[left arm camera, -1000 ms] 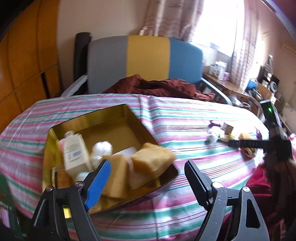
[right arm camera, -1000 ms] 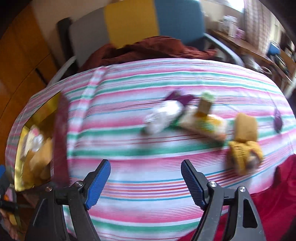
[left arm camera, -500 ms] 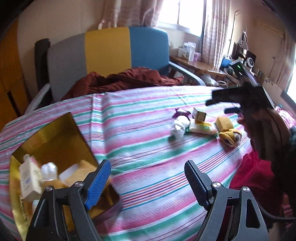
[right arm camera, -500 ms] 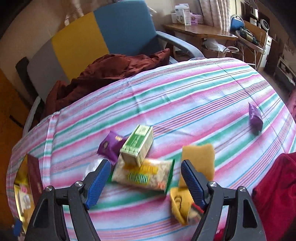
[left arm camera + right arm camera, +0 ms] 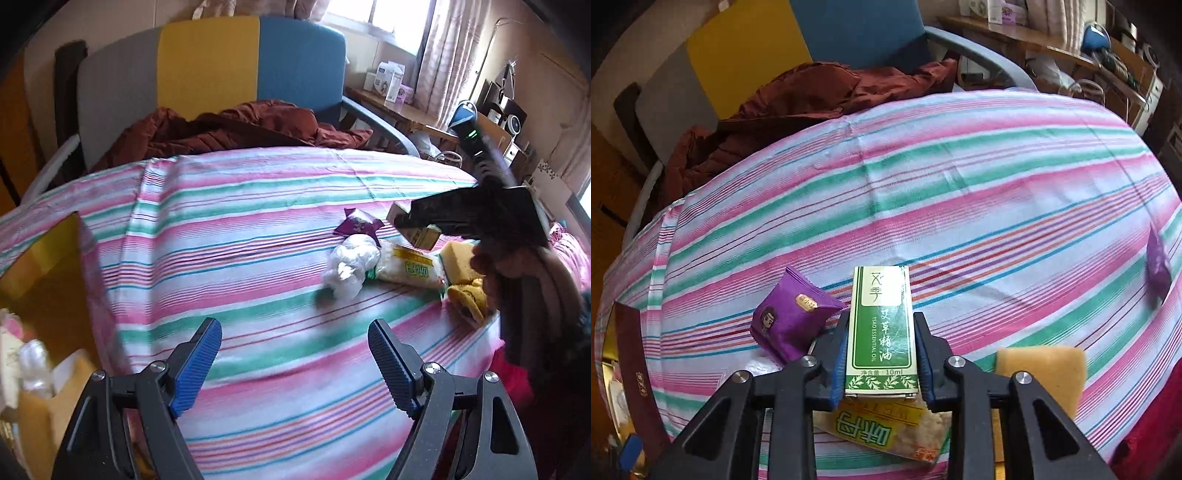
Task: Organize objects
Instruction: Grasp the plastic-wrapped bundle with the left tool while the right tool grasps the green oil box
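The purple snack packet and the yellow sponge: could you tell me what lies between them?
In the right wrist view, the green essential-oil box, clamped in the right gripper, lies between purple packet and sponge.

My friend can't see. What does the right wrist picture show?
The right tool is shut on a green and white essential oil box above a striped tablecloth. A purple snack packet sits left of it, a yellow sponge right.

Tricolour chair (image 5: 210,70), brown jacket (image 5: 236,125)
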`<act>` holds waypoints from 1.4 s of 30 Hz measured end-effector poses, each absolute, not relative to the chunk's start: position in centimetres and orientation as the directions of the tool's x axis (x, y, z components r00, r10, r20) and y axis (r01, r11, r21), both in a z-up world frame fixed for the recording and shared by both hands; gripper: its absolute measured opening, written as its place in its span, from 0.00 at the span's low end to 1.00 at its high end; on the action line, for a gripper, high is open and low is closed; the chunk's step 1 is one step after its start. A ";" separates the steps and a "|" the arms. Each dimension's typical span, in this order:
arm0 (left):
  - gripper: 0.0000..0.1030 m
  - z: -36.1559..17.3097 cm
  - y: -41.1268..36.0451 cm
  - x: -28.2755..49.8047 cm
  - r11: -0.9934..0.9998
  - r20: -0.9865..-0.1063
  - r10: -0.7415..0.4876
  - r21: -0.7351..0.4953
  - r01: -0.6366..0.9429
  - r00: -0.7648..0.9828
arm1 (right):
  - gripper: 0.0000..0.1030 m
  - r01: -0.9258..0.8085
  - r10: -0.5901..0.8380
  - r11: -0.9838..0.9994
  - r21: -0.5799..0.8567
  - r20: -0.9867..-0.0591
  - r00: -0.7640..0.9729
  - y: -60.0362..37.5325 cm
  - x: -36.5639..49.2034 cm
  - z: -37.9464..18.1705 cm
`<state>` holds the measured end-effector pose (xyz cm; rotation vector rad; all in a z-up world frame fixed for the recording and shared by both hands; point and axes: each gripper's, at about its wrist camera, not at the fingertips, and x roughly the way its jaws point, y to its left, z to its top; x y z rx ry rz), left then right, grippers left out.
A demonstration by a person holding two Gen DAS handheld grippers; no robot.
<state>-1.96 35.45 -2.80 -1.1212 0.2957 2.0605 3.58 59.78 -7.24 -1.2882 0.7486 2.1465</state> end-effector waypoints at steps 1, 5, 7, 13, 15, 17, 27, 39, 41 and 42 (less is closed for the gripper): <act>0.79 -3.0 36.1 -2.1 -0.683 -0.798 0.509 -0.147 -0.715 -0.322 | 0.29 -0.673 0.156 -0.713 0.197 -0.891 -0.426 59.7 3.8 -6.8; 0.79 -3.4 38.7 -2.3 -0.666 -0.799 0.507 -0.126 -0.735 -0.322 | 0.29 -0.666 0.177 -0.718 0.204 -0.872 -0.457 59.8 4.1 -5.6; 0.79 -3.4 39.8 -2.5 -0.660 -0.796 0.508 -0.114 -0.743 -0.329 | 0.29 -0.666 0.175 -0.714 0.214 -0.867 -0.466 60.2 4.1 -5.3; 0.78 -5.1 43.3 -3.7 -0.634 -0.813 0.493 -0.093 -0.768 -0.308 | 0.29 -0.652 0.165 -0.719 0.240 -0.853 -0.495 60.2 4.3 -4.8; 0.77 -5.7 44.4 -3.9 -0.624 -0.820 0.487 -0.087 -0.777 -0.299 | 0.29 -0.646 0.163 -0.724 0.243 -0.850 -0.502 60.1 4.1 -4.7; 0.77 -6.2 45.1 -4.4 -0.619 -0.822 0.485 -0.081 -0.781 -0.299 | 0.29 -0.642 0.161 -0.727 0.244 -0.848 -0.505 60.0 4.0 -4.6; 0.33 -8.2 45.0 -5.1 -0.612 -0.836 0.486 -0.116 -0.782 -0.256 | 0.29 -0.615 0.165 -0.758 0.219 -0.847 -0.506 59.7 3.6 -4.8; 0.33 -3.6 36.7 -2.5 -0.658 -0.789 0.533 -0.159 -0.736 -0.306 | 0.29 -0.421 0.099 -0.882 0.211 -0.790 -0.605 54.2 2.1 -3.1; 0.33 -2.5 34.8 -2.5 -0.671 -0.775 0.544 -0.170 -0.722 -0.323 | 0.29 -0.398 0.091 -0.894 0.205 -0.787 -0.611 53.2 1.9 -2.9; 0.33 -1.9 33.6 -2.6 -0.680 -0.766 0.549 -0.177 -0.712 -0.334 | 0.29 -0.388 0.085 -0.899 0.203 -0.788 -0.610 52.6 1.7 -2.8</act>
